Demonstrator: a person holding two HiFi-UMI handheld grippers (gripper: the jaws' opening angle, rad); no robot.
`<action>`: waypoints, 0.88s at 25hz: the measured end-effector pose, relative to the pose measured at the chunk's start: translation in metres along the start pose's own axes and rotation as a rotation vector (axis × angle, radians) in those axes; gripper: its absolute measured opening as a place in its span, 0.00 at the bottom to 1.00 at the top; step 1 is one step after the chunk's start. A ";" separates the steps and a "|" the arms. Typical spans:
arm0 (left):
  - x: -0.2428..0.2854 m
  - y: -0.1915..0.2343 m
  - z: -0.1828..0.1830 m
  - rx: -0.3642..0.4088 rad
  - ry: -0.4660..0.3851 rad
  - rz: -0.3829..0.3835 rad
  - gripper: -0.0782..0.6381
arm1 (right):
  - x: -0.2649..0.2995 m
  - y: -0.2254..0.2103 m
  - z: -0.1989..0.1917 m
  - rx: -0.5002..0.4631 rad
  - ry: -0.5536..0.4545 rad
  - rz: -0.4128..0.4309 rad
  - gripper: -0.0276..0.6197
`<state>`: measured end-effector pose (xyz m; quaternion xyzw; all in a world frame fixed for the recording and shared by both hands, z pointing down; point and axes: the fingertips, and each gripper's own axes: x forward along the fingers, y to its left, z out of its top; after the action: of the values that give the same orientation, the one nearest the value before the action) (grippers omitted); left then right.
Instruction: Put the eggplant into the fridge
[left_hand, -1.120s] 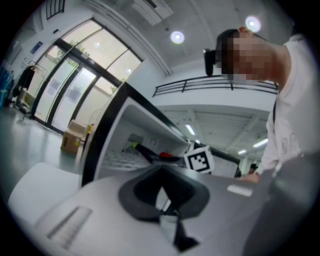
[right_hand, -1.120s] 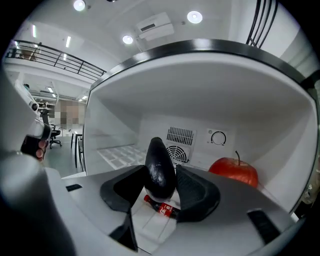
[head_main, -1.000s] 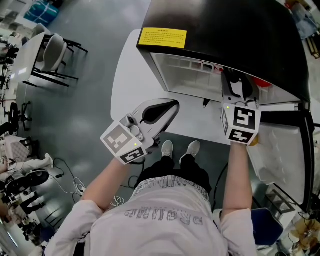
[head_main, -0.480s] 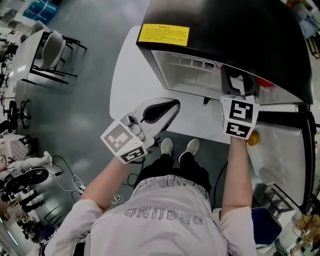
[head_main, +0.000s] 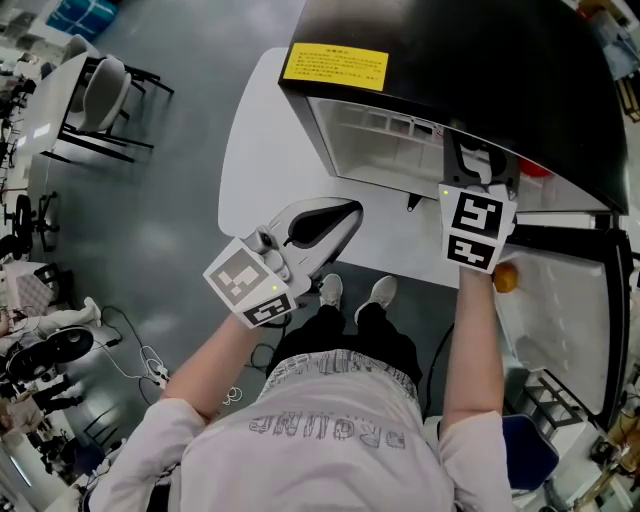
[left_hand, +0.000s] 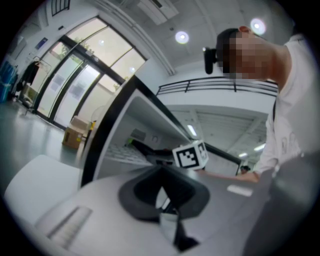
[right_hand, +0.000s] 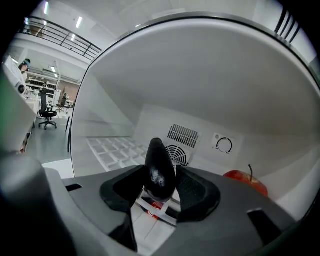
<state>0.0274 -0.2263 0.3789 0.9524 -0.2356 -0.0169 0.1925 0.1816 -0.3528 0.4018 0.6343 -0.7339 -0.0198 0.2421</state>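
Rolling a little since a second ago, the right tongs (head_main: 478, 168) are turning their marker cube (head_main: 476, 232), and a small round orange fruit (head_main: 506, 277) is showing more fully beside the right wrist; the left tongs (head_main: 335, 212) are keeping their place.

At the far left, a grey office chair (head_main: 105, 100) is standing at a side desk on the grey floor. Nearer in, a white round-cornered worktop (head_main: 255, 150) is carrying a black fridge (head_main: 480, 60) with a white inside and a yellow label (head_main: 338, 64) on its top. The left tongs are hovering over the near edge of the worktop, well apart from the fridge opening; their black pads are meeting at the tips with nothing between them.

Further right, the right tongs are reaching into the open fridge and gripping a dark purple eggplant (right_hand: 159, 170), both pads pressing on its sides and its rounded end poking out beyond them. So the eggplant is sitting inside the fridge compartment, held above a white grid shelf (right_hand: 117, 150). Behind it, a slotted vent (right_hand: 182, 135) and a round dial (right_hand: 224, 145) are showing on the back wall. A red apple (right_hand: 246, 181) with a stem is lying to the right of the eggplant. Rightmost, the white-lined fridge door (head_main: 560, 320) is hanging open.
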 end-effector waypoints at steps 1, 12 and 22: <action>0.000 0.000 0.000 -0.001 -0.001 0.000 0.12 | 0.000 0.000 0.000 -0.002 0.002 -0.001 0.34; -0.003 -0.001 0.002 0.001 -0.004 0.005 0.12 | 0.004 0.002 -0.002 -0.024 0.020 0.006 0.36; -0.005 -0.003 0.005 0.015 -0.007 0.003 0.12 | -0.005 0.001 0.005 -0.025 -0.021 0.008 0.38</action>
<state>0.0237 -0.2233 0.3727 0.9534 -0.2380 -0.0180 0.1845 0.1787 -0.3496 0.3962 0.6281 -0.7387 -0.0346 0.2421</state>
